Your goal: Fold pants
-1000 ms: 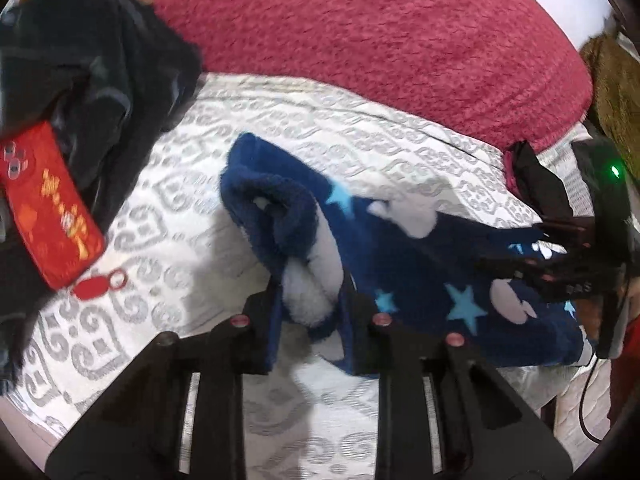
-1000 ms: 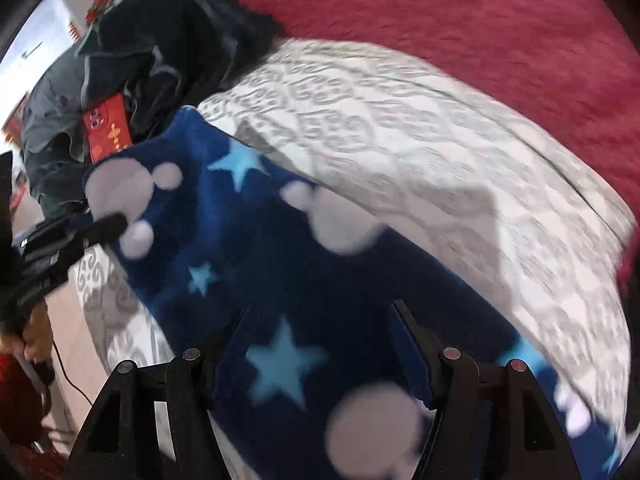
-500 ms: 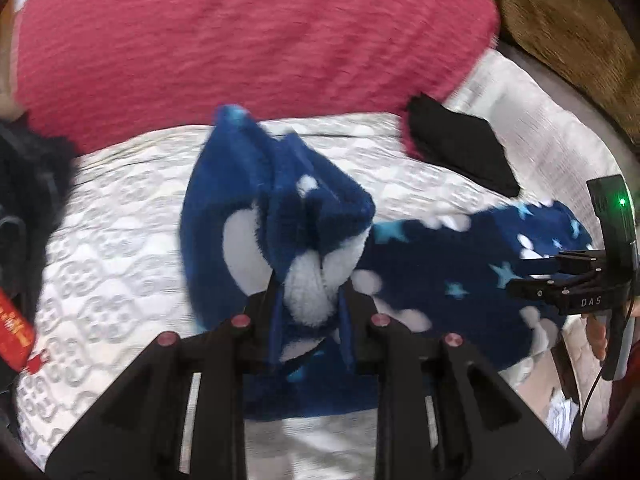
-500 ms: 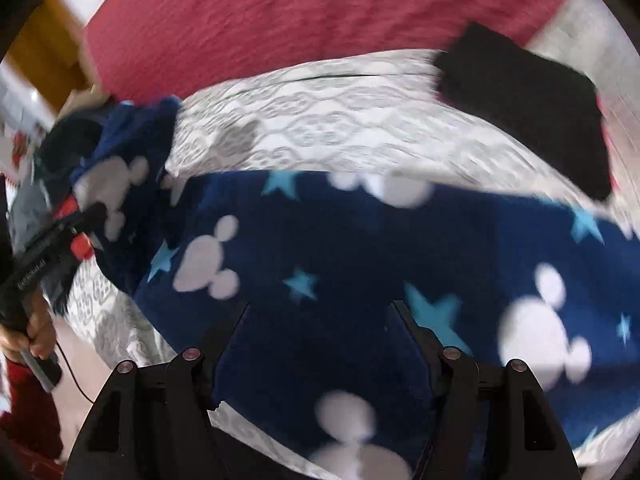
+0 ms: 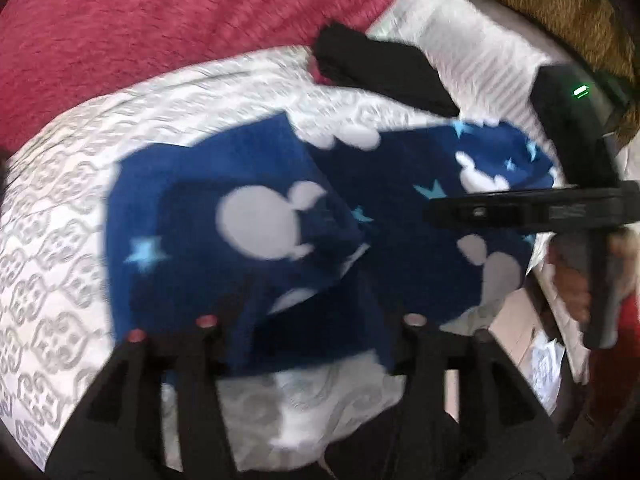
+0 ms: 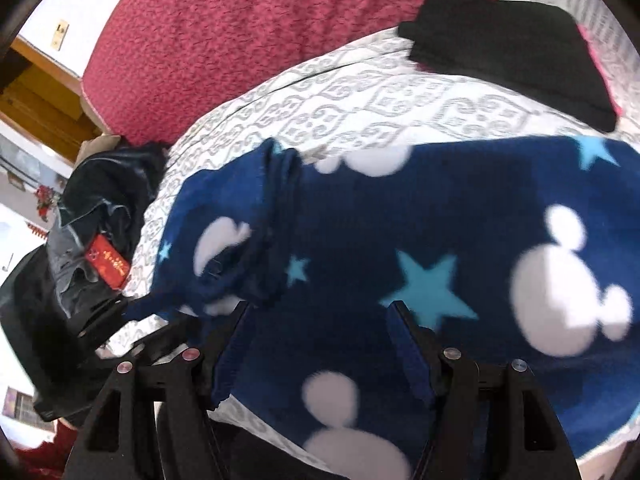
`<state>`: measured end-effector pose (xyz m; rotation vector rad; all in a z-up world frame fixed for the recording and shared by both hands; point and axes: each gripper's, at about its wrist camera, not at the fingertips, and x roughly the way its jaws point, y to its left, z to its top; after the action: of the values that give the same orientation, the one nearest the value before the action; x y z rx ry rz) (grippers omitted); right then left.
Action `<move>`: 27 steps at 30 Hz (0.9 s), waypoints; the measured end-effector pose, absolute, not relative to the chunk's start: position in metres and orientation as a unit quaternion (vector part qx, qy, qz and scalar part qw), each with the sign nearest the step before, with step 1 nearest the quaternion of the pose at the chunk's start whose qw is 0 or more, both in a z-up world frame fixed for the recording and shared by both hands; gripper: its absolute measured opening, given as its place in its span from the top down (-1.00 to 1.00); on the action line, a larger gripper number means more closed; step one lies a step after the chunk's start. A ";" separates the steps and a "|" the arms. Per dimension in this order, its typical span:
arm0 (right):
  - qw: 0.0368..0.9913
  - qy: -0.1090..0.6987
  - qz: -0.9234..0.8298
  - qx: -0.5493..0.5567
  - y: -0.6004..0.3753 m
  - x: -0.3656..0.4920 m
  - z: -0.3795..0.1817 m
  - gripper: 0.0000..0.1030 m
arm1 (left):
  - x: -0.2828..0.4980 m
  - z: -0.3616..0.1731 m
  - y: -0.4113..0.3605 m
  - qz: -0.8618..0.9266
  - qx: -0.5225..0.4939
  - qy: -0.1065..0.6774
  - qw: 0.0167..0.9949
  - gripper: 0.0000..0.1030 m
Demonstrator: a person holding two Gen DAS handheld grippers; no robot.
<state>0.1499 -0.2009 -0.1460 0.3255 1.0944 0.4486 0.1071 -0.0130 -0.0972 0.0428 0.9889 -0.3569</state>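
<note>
Releasing one fold: left gripper jaws have just been opening, and the flap of the blue fleece pants between them looks free of the pads, laid over the rest, likely to halve the length. Right gripper stands wide over the pants with cloth between its fingers; grip cannot be told. Pants lie flat on the patterned bedsheet, near the black folded garment.
</note>
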 end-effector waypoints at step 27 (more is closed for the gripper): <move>0.750 0.603 0.222 0.158 -0.088 0.230 -0.172 0.62 | 0.105 -0.155 0.072 -0.114 -0.012 0.493 0.863 -0.44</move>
<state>0.2304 -0.0881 -0.1717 0.3458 1.3186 0.4843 0.1046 0.0720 -0.1551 -0.0244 1.0333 -0.2384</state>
